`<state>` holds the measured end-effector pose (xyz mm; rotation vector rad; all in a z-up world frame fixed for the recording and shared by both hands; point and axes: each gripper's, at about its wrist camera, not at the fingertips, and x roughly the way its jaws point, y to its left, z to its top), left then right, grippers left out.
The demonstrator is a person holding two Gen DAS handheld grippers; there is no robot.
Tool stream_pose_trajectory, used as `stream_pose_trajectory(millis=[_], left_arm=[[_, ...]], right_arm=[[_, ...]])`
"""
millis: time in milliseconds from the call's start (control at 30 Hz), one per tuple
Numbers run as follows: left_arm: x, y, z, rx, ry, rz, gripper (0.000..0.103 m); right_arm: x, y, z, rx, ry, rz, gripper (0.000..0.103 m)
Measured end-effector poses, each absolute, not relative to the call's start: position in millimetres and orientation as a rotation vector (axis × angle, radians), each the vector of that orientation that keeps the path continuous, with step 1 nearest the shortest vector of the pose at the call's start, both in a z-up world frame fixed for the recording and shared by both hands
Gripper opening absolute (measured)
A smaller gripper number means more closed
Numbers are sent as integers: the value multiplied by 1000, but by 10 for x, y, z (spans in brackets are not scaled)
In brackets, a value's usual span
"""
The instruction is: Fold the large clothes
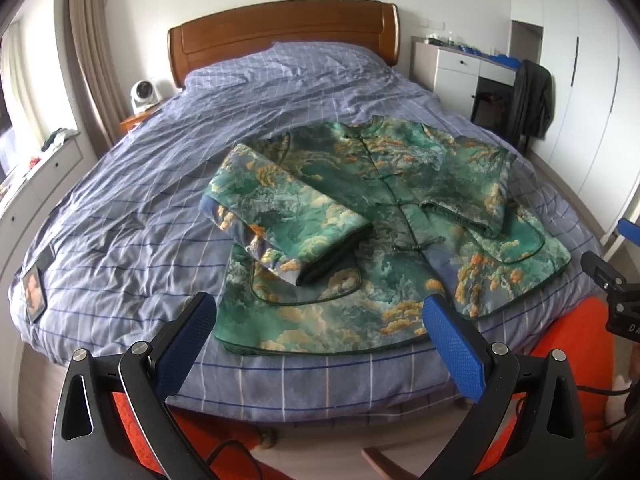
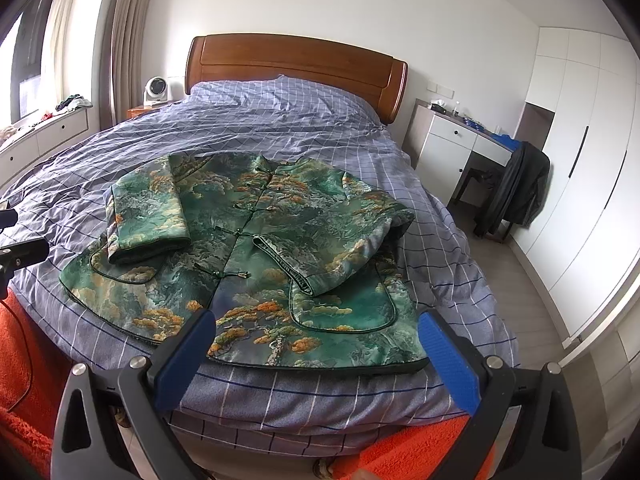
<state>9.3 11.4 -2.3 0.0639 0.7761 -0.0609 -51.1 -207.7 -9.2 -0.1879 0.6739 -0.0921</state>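
A green jacket (image 1: 360, 208) with gold cloud and tree print and knot buttons lies face up near the foot of the bed, both sleeves folded in across its front. It also shows in the right wrist view (image 2: 256, 248). My left gripper (image 1: 320, 320) is open and empty, held just before the jacket's hem. My right gripper (image 2: 316, 344) is open and empty, also just before the hem. Part of the right gripper shows at the right edge of the left wrist view (image 1: 612, 280).
The bed has a wrinkled blue checked cover (image 1: 160, 184) and a wooden headboard (image 2: 296, 60). A white desk (image 2: 452, 148) and a chair with a dark coat (image 2: 516, 188) stand right. White wardrobes (image 2: 592, 184) line the right wall. Orange fabric (image 2: 24, 360) lies below the bed's foot.
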Motion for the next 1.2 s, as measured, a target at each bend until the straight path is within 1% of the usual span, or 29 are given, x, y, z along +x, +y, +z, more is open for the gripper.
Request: stream_pose_trajectory(millis=[1200], left_arm=[[92, 98, -58, 55, 789, -77, 103]], right_arm=[[-493, -2045, -143, -188, 688, -90, 103]])
